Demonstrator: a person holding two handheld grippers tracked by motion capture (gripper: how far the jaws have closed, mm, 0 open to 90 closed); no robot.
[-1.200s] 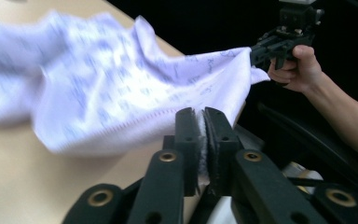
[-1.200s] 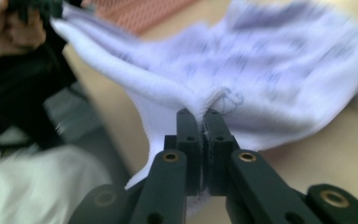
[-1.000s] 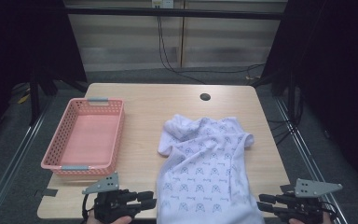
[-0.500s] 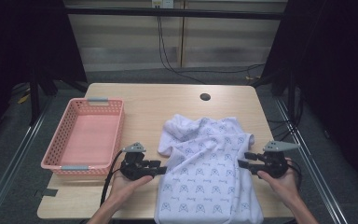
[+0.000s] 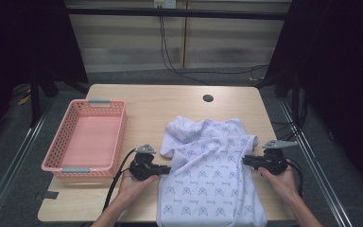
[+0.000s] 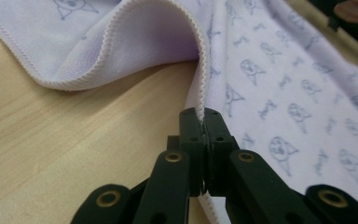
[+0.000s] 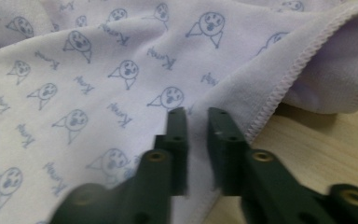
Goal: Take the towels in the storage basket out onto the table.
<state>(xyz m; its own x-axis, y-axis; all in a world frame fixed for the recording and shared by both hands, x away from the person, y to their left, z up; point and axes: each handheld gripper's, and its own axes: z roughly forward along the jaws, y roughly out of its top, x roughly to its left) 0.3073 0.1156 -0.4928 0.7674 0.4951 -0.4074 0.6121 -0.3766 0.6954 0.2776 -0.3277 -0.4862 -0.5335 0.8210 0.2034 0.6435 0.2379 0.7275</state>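
Towel edges being taken up, one side pinched, the other not yet

The printed towel (image 5: 208, 175) lies rumpled on the right half of the tabletop (image 5: 170, 101), its near end hanging over the near edge and its far end bunched into folds. The left tool (image 5: 163, 169) sits at the towel's left hem, and the left gripper view shows its jaws closed on that stitched hem (image 6: 199, 112), the cloth pinched thin between them. The right tool (image 5: 246, 161) rests at the towel's right edge; in the right gripper view (image 7: 196, 121) its jaws stand apart with a clear gap over the cloth, so nothing is held there.

Risks, as I judge them: the left grip takes just the narrow hem, so a sharp pull could slip it free. If the right tool closes where it is now, it may catch the flat face rather than the edge, or gather the folded-over layer beside it, and the towel would lift unevenly. The overhanging near end could also drag the cloth off the tabletop once it is raised.

The pink basket (image 5: 59, 161) stands at the left, apart from the towel, and holds nothing
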